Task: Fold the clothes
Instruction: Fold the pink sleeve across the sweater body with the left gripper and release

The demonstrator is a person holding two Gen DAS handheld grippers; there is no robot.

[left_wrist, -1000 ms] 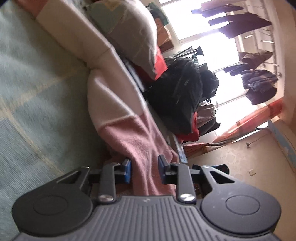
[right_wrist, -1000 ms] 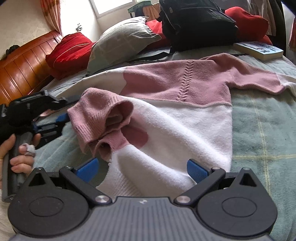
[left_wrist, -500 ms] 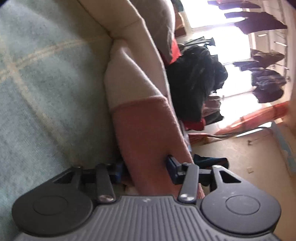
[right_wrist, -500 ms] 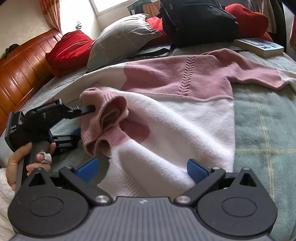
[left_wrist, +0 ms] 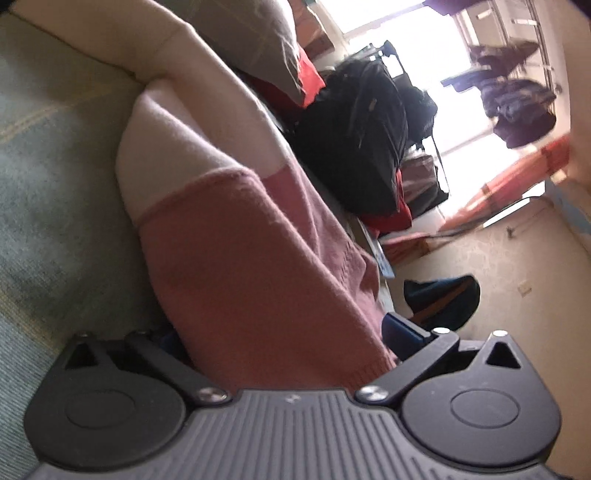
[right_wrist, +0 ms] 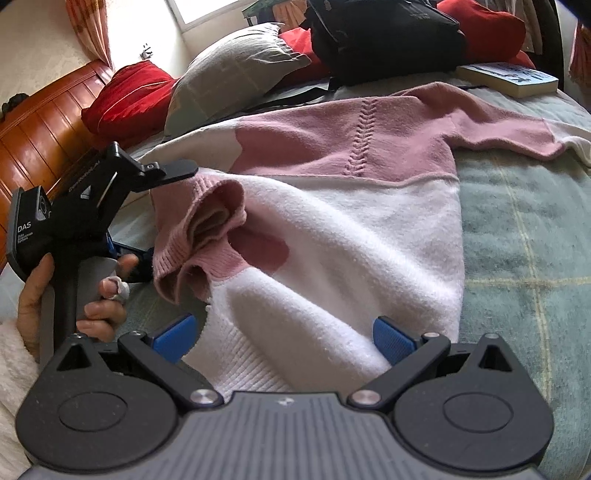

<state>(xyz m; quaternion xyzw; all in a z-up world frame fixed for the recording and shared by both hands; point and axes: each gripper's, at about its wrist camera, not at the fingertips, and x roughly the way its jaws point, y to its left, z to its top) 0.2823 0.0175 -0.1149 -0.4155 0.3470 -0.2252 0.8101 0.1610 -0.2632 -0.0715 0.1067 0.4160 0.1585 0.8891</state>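
A pink and white sweater (right_wrist: 332, 240) lies spread on the bed. Its left sleeve (right_wrist: 199, 236) is folded in over the white body, the pink cuff bunched up. My left gripper (right_wrist: 166, 218), held by a hand (right_wrist: 99, 314), stands open with its fingers well apart around that cuff. In the left wrist view the pink sleeve (left_wrist: 258, 258) runs between the spread fingers of the left gripper (left_wrist: 286, 332). My right gripper (right_wrist: 282, 336) is open just above the white ribbed hem, gripping nothing. The other sleeve (right_wrist: 517, 136) stretches out flat to the right.
The green plaid bed cover (right_wrist: 524, 240) shows bare to the right of the sweater. At the head of the bed are a grey pillow (right_wrist: 229, 81), red pillows (right_wrist: 129, 96), a black bag (right_wrist: 384, 33) and a book (right_wrist: 513, 79). A wooden headboard (right_wrist: 44, 129) stands at left.
My left gripper carried the pink cuff rightward onto the sweater's body, and its fingers have spread from a narrow grip to wide open. The right gripper has stayed open over the hem.
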